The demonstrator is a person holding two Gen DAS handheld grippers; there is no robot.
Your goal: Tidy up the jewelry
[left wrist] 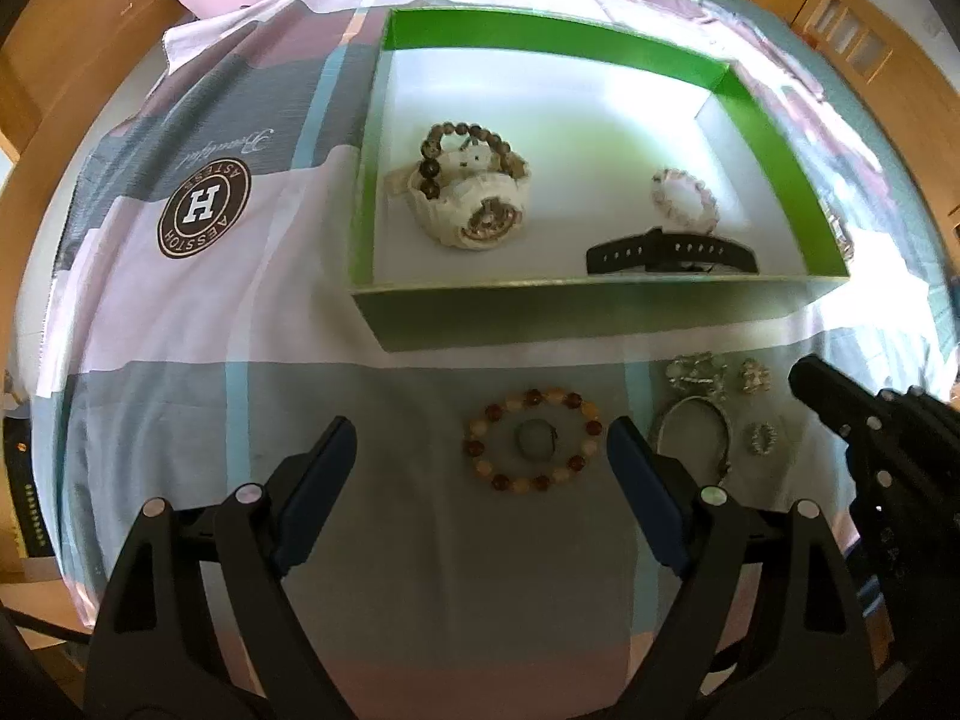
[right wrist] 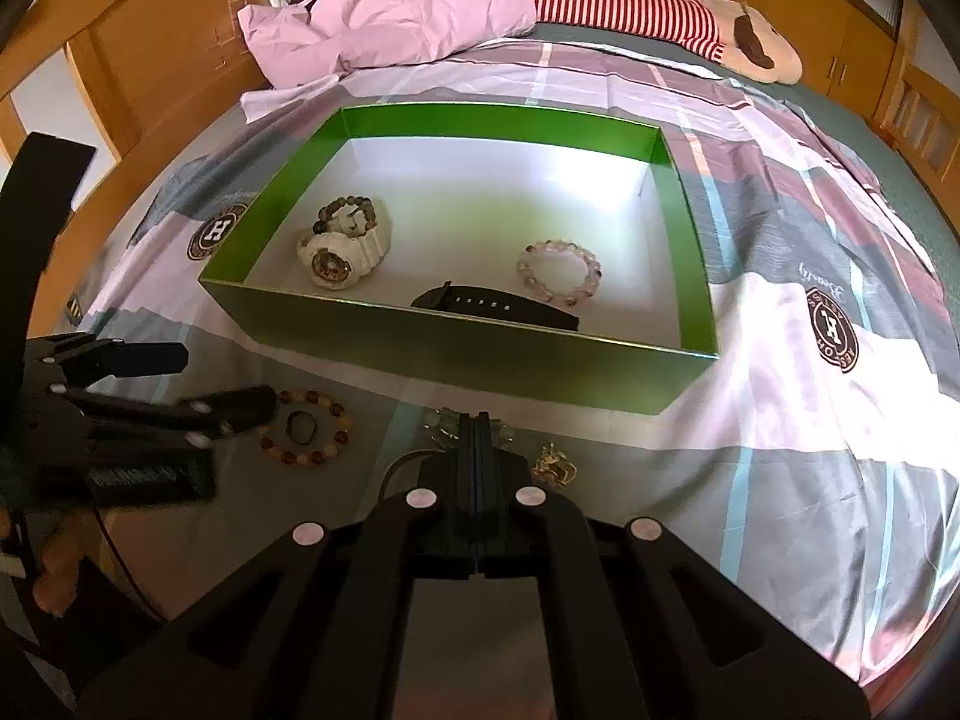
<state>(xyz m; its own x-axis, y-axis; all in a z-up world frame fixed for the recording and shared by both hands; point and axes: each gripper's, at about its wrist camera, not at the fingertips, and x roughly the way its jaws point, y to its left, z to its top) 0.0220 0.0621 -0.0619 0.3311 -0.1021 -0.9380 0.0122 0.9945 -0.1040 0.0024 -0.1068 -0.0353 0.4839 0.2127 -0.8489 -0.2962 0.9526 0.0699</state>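
A green box [left wrist: 540, 312] [right wrist: 420, 342] lies on the bed and holds a white watch [left wrist: 474, 204] [right wrist: 339, 255] with a dark bead bracelet [left wrist: 474, 135] on it, a pink bead bracelet [left wrist: 687, 198] [right wrist: 558, 273] and a black watch [left wrist: 666, 252] [right wrist: 492, 303]. In front of the box lie an amber bead bracelet [left wrist: 531, 441] [right wrist: 306, 426] around a small ring [left wrist: 536, 439], a silver bangle [left wrist: 696, 426] and small sparkly pieces [left wrist: 696, 375] [right wrist: 555, 465]. My left gripper [left wrist: 480, 450] [right wrist: 228, 390] is open, its fingers either side of the amber bracelet. My right gripper [right wrist: 475, 420] is shut and empty above the sparkly pieces.
The bed has a patchwork sheet [left wrist: 180, 312] with round logo prints. A pink duvet [right wrist: 390, 12] and a striped plush toy [right wrist: 660, 12] lie at the far end. Wooden bed frame [right wrist: 150, 60] and cupboards surround the bed.
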